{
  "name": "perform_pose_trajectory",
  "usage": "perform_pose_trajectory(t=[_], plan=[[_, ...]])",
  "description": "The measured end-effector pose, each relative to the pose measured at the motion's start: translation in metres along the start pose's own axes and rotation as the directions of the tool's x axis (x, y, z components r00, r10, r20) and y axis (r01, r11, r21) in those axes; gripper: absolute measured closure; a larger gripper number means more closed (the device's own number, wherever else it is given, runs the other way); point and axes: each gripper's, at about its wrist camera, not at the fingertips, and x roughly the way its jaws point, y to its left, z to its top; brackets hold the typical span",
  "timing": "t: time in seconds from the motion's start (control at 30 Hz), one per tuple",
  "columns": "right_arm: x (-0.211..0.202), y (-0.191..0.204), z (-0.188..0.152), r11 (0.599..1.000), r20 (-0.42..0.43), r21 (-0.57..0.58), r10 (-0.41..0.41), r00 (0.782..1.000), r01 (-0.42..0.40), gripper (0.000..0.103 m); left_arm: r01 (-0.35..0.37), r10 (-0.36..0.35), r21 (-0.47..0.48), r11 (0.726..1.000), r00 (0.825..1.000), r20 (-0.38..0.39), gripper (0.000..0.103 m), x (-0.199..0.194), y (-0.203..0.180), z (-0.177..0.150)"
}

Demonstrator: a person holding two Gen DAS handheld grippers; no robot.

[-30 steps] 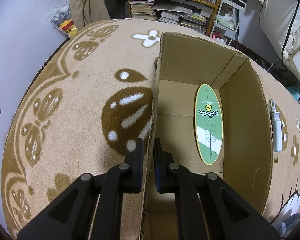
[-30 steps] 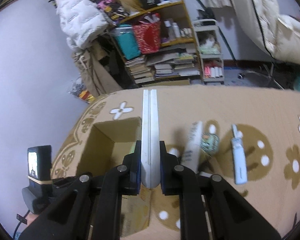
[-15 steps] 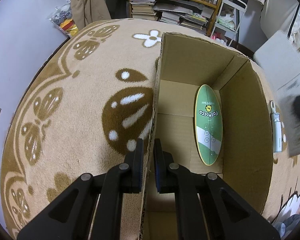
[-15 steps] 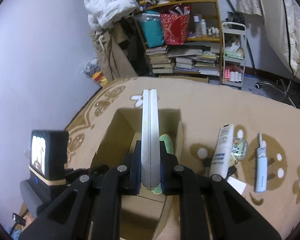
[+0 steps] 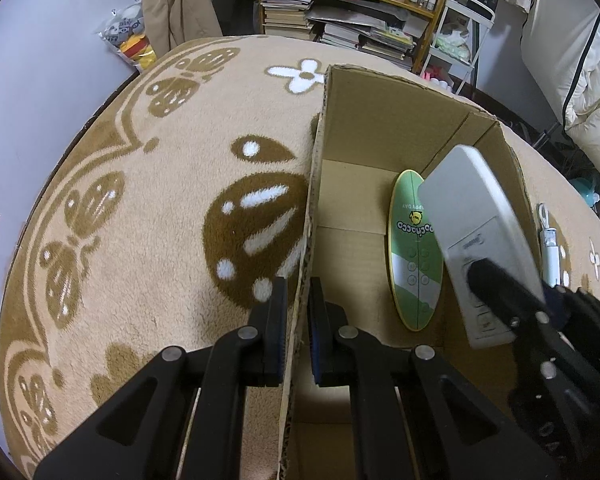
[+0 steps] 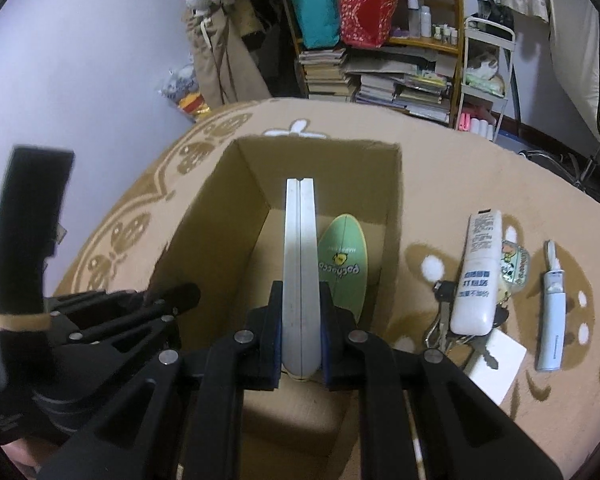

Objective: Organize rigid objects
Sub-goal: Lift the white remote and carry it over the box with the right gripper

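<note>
Remote control (image 6: 299, 264) sits pinched in the right gripper (image 6: 300, 344), long axis pointing forward and down into the cardboard box (image 6: 392, 216). Left gripper (image 5: 296, 320) is clamped on the box's near wall, steadying it

The right gripper (image 6: 300, 336) pinches a grey-white remote control (image 6: 300, 264) edge-on, held over the open cardboard box (image 6: 392, 216) on the beige patterned carpet (image 6: 460, 168). A green oval Pochacco item (image 6: 346, 264) lies inside the box, just right of the remote. At left, the left gripper (image 6: 168, 300) sits at the box's left wall. Right of the box lie a white bottle (image 6: 476, 276), keys (image 6: 444, 320), a white card (image 6: 496, 364) and a slim white device (image 6: 552, 312).
</note>
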Motion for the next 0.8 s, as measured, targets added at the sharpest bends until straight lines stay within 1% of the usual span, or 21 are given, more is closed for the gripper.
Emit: perform_pose_trajectory(t=[0.13,0.27,0.4,0.6,0.7,0.8], plan=[[0.005,-0.002,-0.001,1.0,-0.013,0.017,-0.005,1.0,0.006,0.087,-0.002,0.002,-0.002,1.0,1.0,-0.001,0.094,0.0,0.0,0.0],[0.008,-0.005,0.0,0.999,-0.008,0.04,-0.004,1.0,0.005,0.087,0.001,-0.001,-0.002,1.0,1.0,0.0,0.094,-0.001,0.001,-0.001],[0.009,-0.003,0.001,1.0,-0.008,0.027,-0.015,1.0,0.015,0.087,0.007,-0.007,-0.008,1.0,1.0,-0.001,0.094,-0.001,0.0,-0.001],[0.002,-0.002,-0.004,1.0,0.001,0.006,-0.011,1.0,0.011,0.087,0.009,-0.009,-0.009,1.0,1.0,-0.003,0.093,-0.001,0.002,-0.001],[-0.002,-0.003,-0.004,1.0,-0.005,0.014,0.015,1.0,-0.015,0.086,0.009,-0.009,-0.012,1.0,1.0,-0.007,0.093,0.0,0.005,0.0],[-0.011,-0.004,-0.004,1.0,0.015,0.013,0.008,1.0,-0.008,0.086,0.011,-0.011,-0.017,1.0,1.0,-0.008,0.093,-0.001,0.007,0.0]])
